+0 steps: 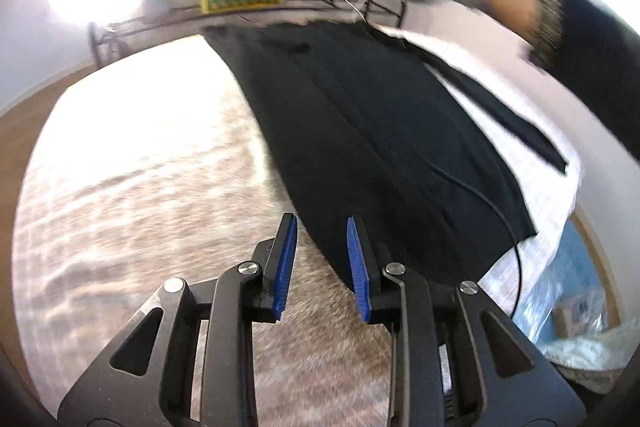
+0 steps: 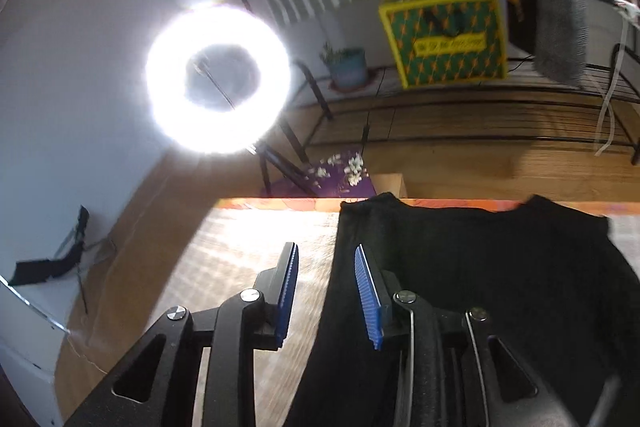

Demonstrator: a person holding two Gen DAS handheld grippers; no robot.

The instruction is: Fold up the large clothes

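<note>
A large black garment lies spread along the table, with a narrow black strip trailing off its right side. My left gripper hangs open over the bare tabletop beside the garment's near left edge, with nothing between its blue pads. In the right wrist view the same garment reaches the table's far edge. My right gripper is open just above the garment's left edge, its right finger over the cloth and its left finger over bare wood. Nothing is held.
A person's gloved hand and black sleeve blur across the top right. A ring light glares at the left. A green and yellow box stands on a wire rack beyond the table. A thin cable crosses the garment's near corner.
</note>
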